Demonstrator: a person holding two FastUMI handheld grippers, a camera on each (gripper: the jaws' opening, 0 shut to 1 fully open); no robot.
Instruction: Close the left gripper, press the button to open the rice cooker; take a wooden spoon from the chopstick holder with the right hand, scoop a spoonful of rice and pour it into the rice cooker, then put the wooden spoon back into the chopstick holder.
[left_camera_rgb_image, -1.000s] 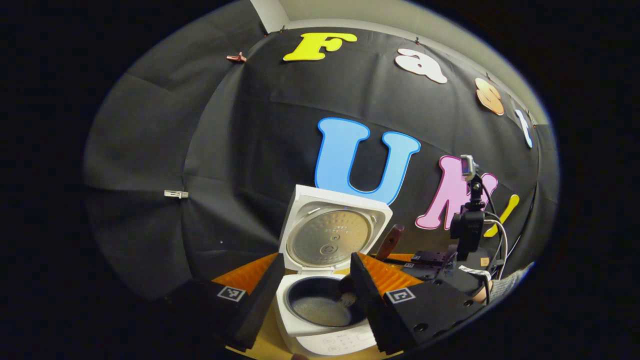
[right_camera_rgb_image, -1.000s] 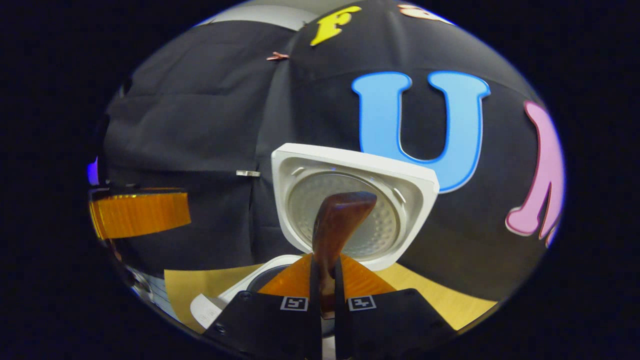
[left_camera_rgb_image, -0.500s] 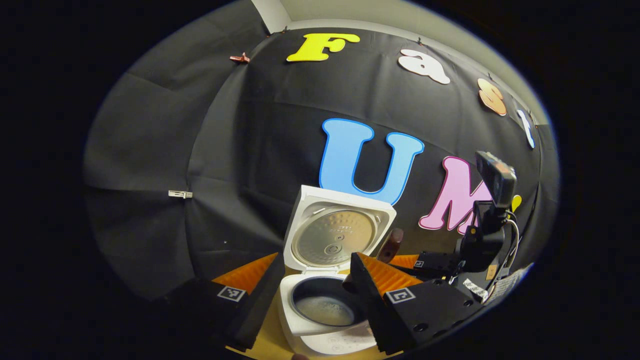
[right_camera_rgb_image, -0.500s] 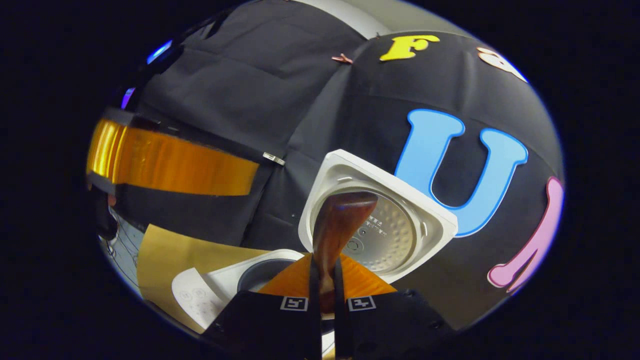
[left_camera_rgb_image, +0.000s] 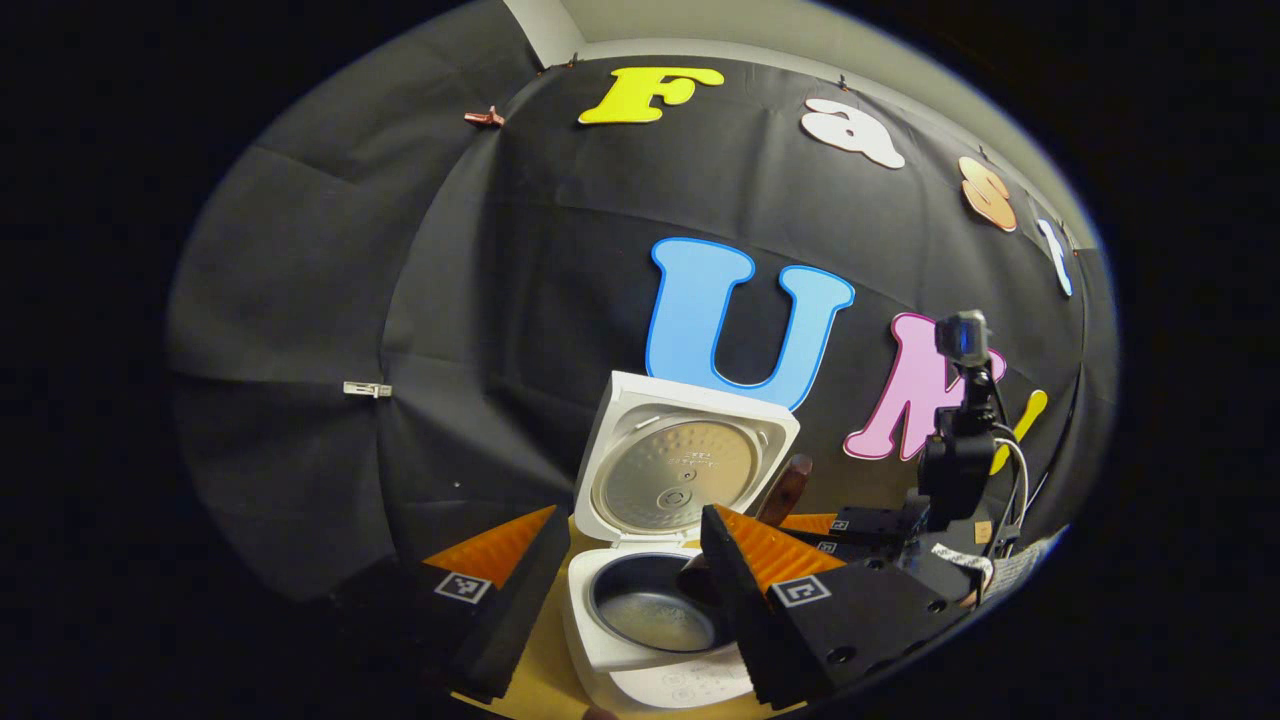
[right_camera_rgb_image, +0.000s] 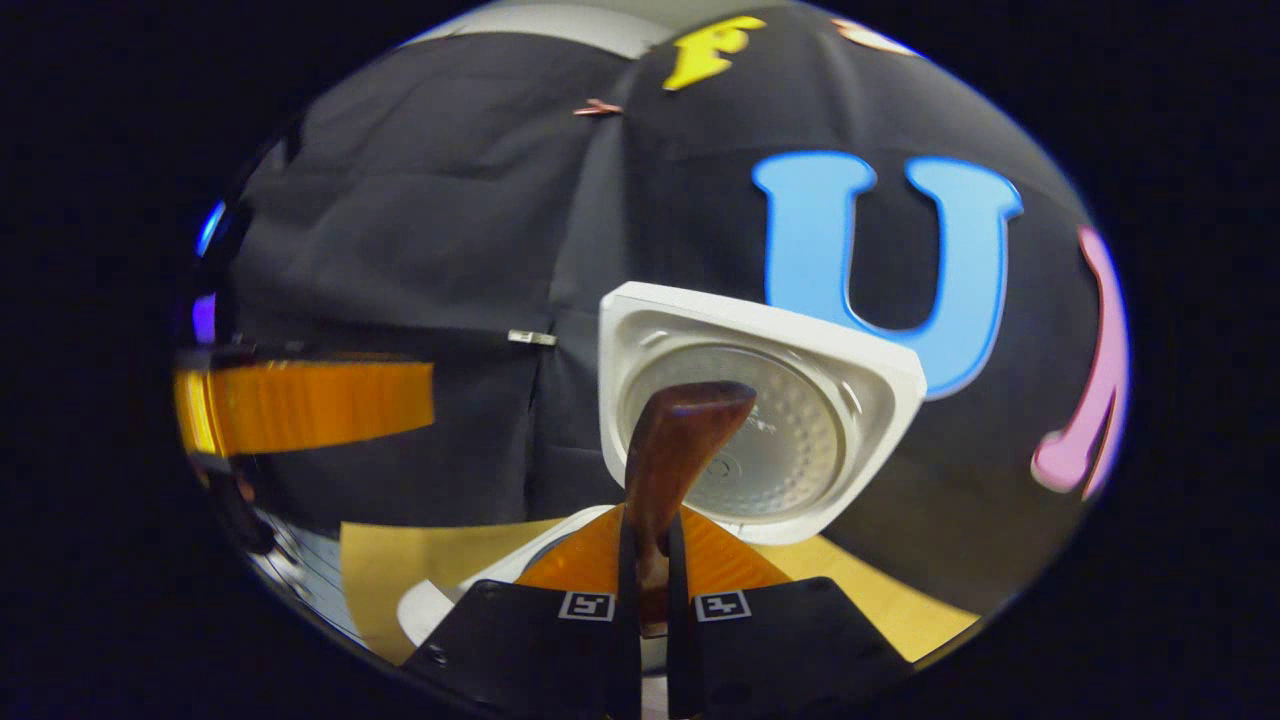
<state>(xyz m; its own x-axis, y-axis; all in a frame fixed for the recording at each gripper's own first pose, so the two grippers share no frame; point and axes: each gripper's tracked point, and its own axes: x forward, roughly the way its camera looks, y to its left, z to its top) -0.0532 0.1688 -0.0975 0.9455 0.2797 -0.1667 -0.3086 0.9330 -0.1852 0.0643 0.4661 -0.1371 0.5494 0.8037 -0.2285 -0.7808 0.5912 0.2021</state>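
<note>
Spoon (right_camera_rgb_image: 668, 455) clamped between right gripper (right_camera_rgb_image: 647, 560) fingers over the open cooker (left_camera_rgb_image: 655, 610) for tipping rice into its pot; left gripper (left_camera_rgb_image: 625, 570) fingers apart, held back clear.

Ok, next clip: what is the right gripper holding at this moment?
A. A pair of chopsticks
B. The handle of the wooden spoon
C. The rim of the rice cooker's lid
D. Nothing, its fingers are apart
B: in the right gripper view the right gripper has both fingers pressed on the brown handle of the wooden spoon, which stands up in front of the open lid of the rice cooker.
</note>
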